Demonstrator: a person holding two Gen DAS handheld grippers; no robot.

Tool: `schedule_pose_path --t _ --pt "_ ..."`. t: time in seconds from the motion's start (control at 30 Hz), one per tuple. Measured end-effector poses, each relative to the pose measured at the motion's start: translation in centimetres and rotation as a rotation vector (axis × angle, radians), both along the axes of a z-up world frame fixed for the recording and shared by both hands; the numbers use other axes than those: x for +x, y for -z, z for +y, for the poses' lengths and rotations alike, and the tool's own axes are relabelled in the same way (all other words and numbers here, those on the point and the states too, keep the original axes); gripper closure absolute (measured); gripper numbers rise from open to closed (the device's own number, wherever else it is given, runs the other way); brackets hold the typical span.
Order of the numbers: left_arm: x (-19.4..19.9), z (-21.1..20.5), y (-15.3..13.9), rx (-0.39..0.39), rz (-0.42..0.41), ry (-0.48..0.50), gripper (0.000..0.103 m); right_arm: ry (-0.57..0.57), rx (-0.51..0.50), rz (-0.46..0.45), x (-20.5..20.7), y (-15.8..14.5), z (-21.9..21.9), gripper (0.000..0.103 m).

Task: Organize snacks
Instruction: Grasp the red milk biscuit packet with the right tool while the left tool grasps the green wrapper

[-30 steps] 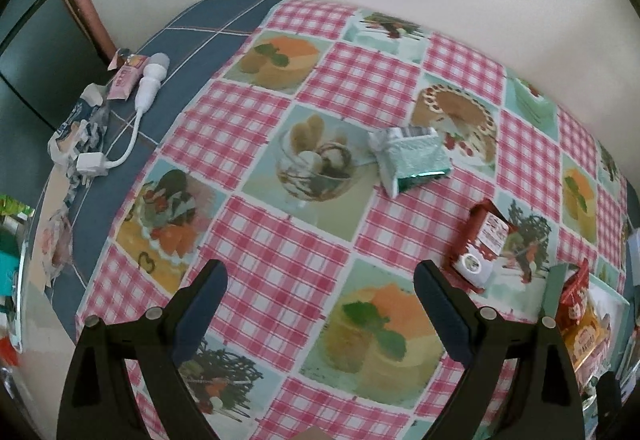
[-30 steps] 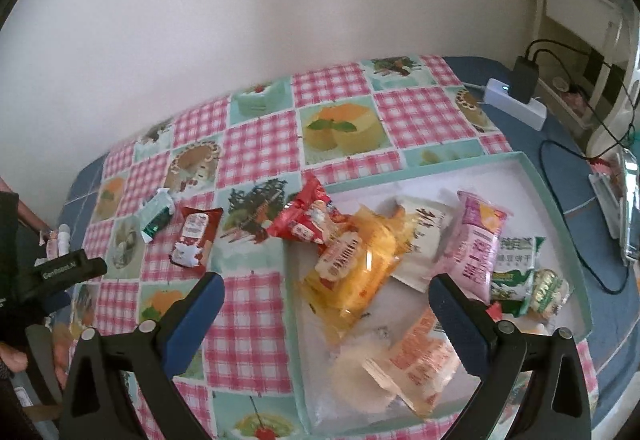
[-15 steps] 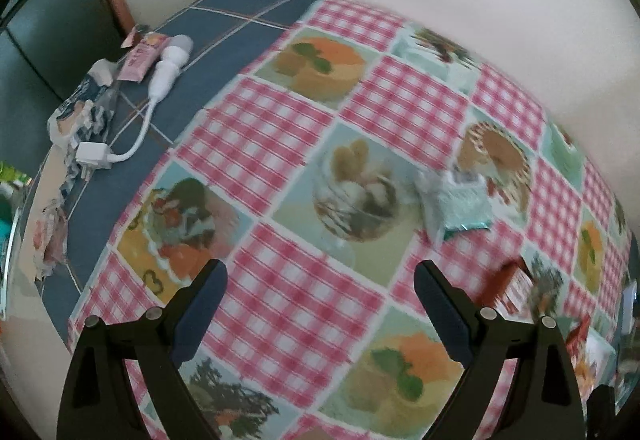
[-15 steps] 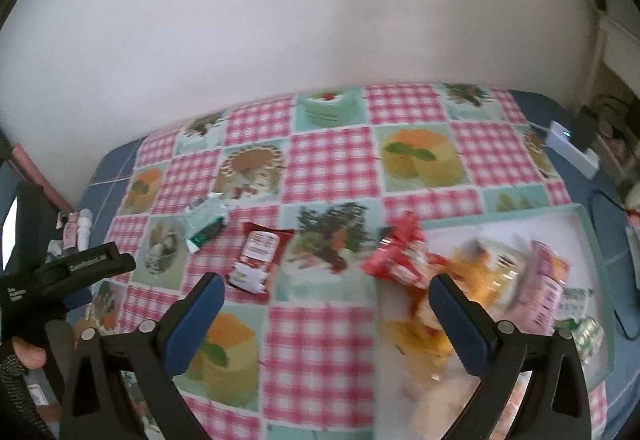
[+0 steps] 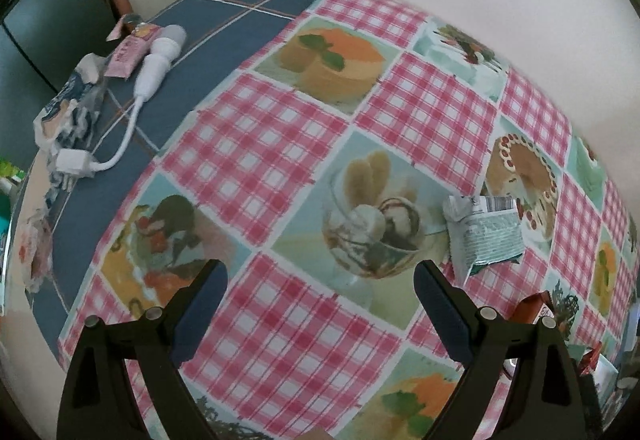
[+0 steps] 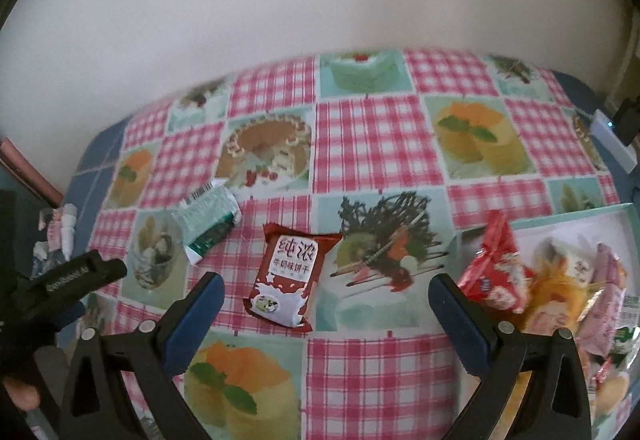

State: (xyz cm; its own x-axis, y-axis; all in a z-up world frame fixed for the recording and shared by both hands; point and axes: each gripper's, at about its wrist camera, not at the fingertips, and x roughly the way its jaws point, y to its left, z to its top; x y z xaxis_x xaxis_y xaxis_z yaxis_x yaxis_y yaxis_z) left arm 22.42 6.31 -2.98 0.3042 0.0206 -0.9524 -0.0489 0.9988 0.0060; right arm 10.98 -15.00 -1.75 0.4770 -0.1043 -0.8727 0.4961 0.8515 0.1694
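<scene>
A red-brown biscuit packet (image 6: 287,280) lies flat on the checked tablecloth, just ahead of my right gripper (image 6: 326,290), which is open and empty. A pale green snack packet (image 6: 207,220) lies to its upper left; it also shows in the left wrist view (image 5: 486,230). My left gripper (image 5: 320,280) is open and empty, with that green packet to the right of its right finger. The tray (image 6: 624,209) at the right edge holds several snack packets, with a red one (image 6: 494,266) at its left rim. The left gripper's body (image 6: 68,274) shows at the right view's left side.
A white cable with plug (image 5: 154,67), a pink sachet (image 5: 130,51) and crumpled wrappers (image 5: 68,115) lie on the blue cloth at the far left. A wall stands behind the table. A charger (image 6: 624,123) sits at the far right.
Both grippers have swung left. The tray slid toward the right edge of the right view and the red-brown packet now sits between its fingers. The green packet shifted right in the left view.
</scene>
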Motion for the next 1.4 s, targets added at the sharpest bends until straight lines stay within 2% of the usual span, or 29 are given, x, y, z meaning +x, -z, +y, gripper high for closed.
schedule_pose_path --t 0.17,0.37,0.6,0.7,0.8,0.9,1.0,1.13,1.23,1.33,1.4 --pt "0.7 -1.7 0.8 0.002 -0.004 0.034 0.008 -0.024 0.007 0.041 1.2 2.3 0.6 0.000" --pt "1.4 -3.2 1.0 -0.029 -0.048 0.106 0.008 -0.032 -0.009 0.046 2.3 3.4 0.5 0.000" --pt "1.1 -6.5 0.1 -0.056 -0.121 0.306 0.008 -0.029 0.007 0.071 3.3 5.0 0.0 0.000" --pt "1.0 -7.9 0.0 -0.015 -0.157 0.377 0.008 -0.026 -0.007 0.080 3.6 5.5 -0.1 0.000" --pt "1.0 -9.4 0.6 0.025 -0.142 0.459 0.008 -0.030 0.006 0.085 4.0 6.2 -0.3 0.000" --pt "1.4 -10.8 1.5 0.142 -0.138 0.516 0.008 -0.042 -0.021 0.085 4.4 6.5 -0.1 0.000" --pt "1.7 -11.9 2.0 0.137 -0.125 0.591 0.008 -0.050 -0.038 0.085 4.9 6.6 -0.1 0.000" --pt "1.7 -13.6 3.3 0.195 -0.100 0.678 0.008 -0.060 -0.060 0.088 5.3 6.7 0.0 0.000" --pt "1.8 -13.8 4.6 0.234 -0.083 0.662 0.008 -0.065 -0.062 0.082 5.3 6.8 0.1 0.000" --pt "3.2 -12.7 4.8 0.142 -0.048 0.578 0.008 -0.062 -0.066 0.075 5.0 6.8 0.2 0.000" --pt "4.1 -11.9 4.8 0.129 -0.047 0.530 0.008 -0.059 -0.073 0.072 4.8 6.8 0.2 0.001"
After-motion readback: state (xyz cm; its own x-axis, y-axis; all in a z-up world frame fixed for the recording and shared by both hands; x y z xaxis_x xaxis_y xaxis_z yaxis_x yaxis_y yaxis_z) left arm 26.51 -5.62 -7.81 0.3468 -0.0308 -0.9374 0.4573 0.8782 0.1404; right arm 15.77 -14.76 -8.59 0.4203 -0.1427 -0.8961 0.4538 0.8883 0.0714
